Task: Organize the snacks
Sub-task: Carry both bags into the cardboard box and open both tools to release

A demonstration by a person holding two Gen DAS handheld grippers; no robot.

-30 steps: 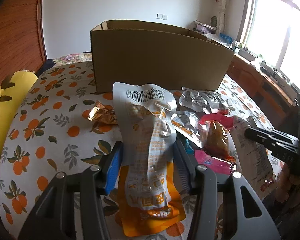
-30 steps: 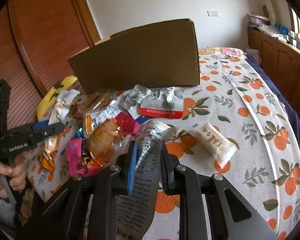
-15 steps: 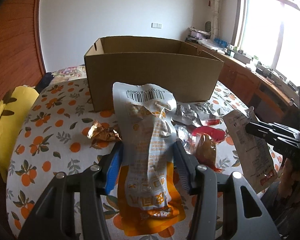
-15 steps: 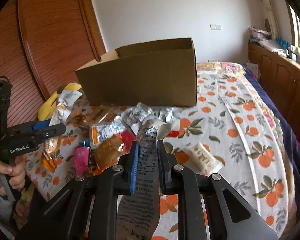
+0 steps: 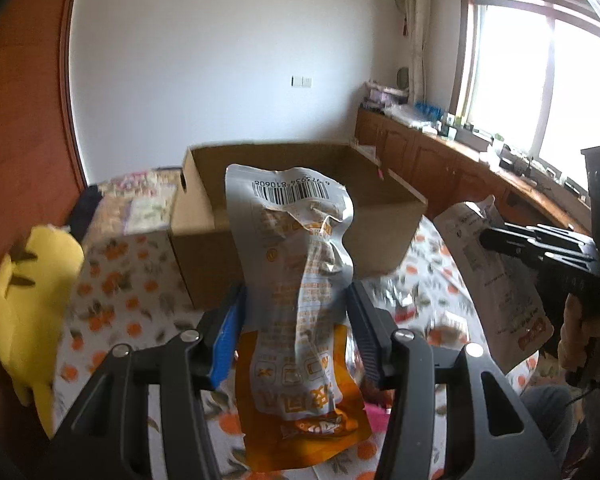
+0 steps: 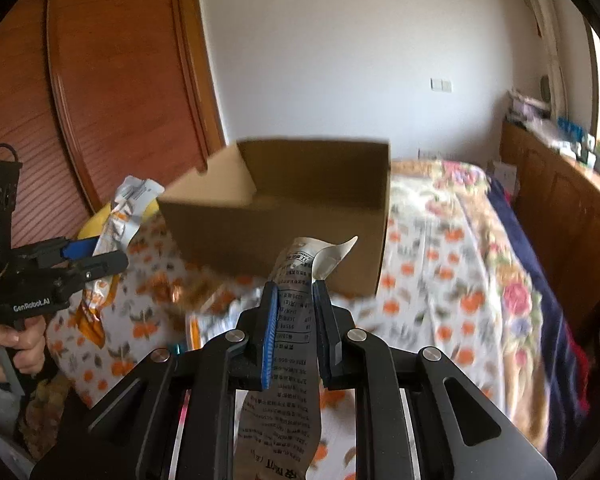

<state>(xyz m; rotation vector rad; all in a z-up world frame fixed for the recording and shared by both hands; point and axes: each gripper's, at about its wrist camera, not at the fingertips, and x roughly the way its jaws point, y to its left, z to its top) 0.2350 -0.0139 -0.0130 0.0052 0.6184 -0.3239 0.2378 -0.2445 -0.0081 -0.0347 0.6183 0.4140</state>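
My left gripper [image 5: 296, 300] is shut on a silver and orange snack pouch [image 5: 300, 320] with a barcode at its top, held up above the bed in front of the open cardboard box [image 5: 204, 240]. In the right wrist view my right gripper [image 6: 294, 292] is shut on a flat silver packet [image 6: 290, 360] with printed text, also raised before the cardboard box [image 6: 284, 224]. Each gripper shows in the other's view: the right gripper [image 5: 488, 240] with its silver packet [image 5: 496, 280] at right, the left gripper [image 6: 116, 258] with its pouch [image 6: 120, 212] at left.
The bed cover [image 5: 132, 300] has an orange-fruit print, with blurred snack wrappers [image 6: 220, 316] lying below the grippers. A yellow pillow [image 5: 24, 300] lies at the left edge. A wooden cabinet [image 5: 440, 164] under the window runs along the right. A wooden wardrobe [image 6: 100, 100] stands behind.
Both grippers have risen with their packets off the bed. The box's open inside has come into view and the loose wrappers have dropped lower in both views.
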